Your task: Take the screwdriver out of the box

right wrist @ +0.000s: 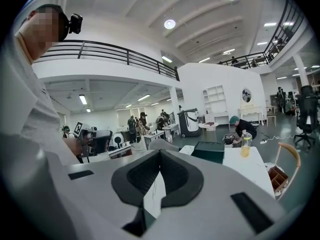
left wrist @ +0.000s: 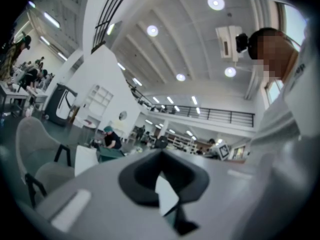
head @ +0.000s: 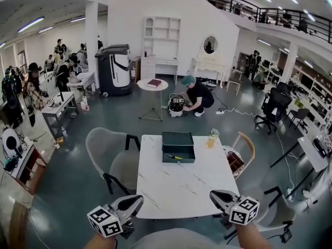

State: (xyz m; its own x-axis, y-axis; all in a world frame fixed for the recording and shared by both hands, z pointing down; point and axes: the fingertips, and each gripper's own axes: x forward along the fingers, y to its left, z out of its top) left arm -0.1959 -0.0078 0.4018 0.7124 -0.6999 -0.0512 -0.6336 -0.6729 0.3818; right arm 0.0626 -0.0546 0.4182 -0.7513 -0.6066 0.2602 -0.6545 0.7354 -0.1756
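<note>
A dark green box (head: 178,147) stands open at the far end of the white marble table (head: 179,188). Inside it lies the screwdriver (head: 174,157) with a yellow handle. My left gripper (head: 136,200) hovers at the table's near left corner, shut and holding nothing. By the near right corner, my right gripper (head: 215,195) is also shut and holds nothing. Both are far short of the box. The left gripper view shows the shut left gripper (left wrist: 161,156) with the box (left wrist: 111,155) small in the distance. In the right gripper view the box (right wrist: 209,151) sits beyond the closed right gripper (right wrist: 160,156).
A bottle of yellow liquid (head: 212,137) stands to the right of the box. A grey chair (head: 111,157) is at the table's left, a wooden chair (head: 241,152) at its right, another grey chair (head: 275,211) near right. A person crouches (head: 197,95) on the floor beyond.
</note>
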